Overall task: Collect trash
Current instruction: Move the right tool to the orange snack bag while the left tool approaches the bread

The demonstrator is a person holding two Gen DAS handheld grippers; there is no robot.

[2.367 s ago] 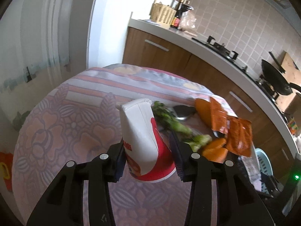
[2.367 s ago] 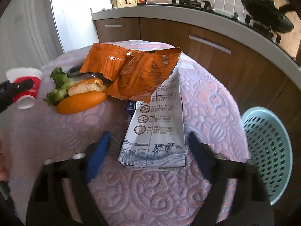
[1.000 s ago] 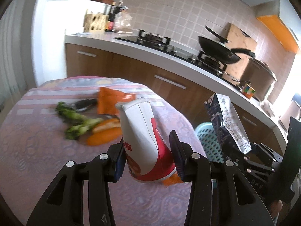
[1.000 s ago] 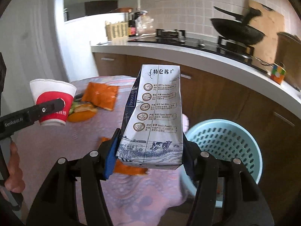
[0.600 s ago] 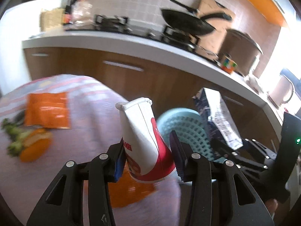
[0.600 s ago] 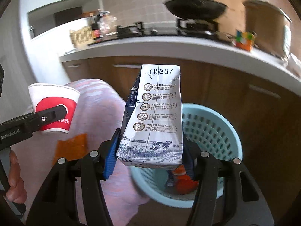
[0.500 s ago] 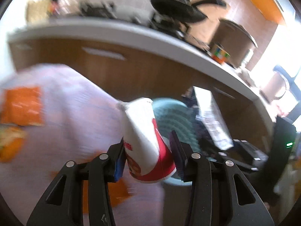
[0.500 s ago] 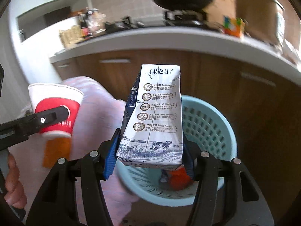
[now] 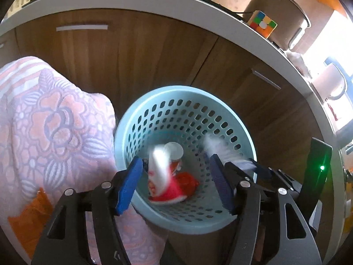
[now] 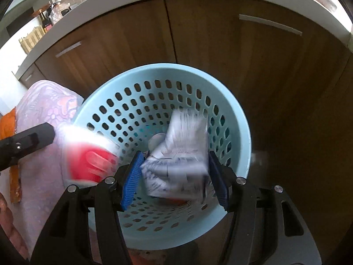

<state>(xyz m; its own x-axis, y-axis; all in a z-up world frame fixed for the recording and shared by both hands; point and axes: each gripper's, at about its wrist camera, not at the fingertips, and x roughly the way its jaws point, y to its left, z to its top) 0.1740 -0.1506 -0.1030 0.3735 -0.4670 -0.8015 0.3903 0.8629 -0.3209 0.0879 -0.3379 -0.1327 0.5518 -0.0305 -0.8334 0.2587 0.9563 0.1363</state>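
Both grippers pointed down into the light-blue perforated basket (image 9: 242, 132) beside the cloth-covered table (image 9: 50, 128). The left gripper (image 9: 176, 183) had just been opening, its blue pads clear of the blurred red-and-white paper cup (image 9: 164, 176) between them. The right gripper (image 10: 174, 176) seemingly clamped the blurred milk carton (image 10: 183, 152).

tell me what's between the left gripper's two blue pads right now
In the left wrist view the red and white paper cup, blurred and clear of both pads, sits between them over the blue basket. The left gripper has just been opening.
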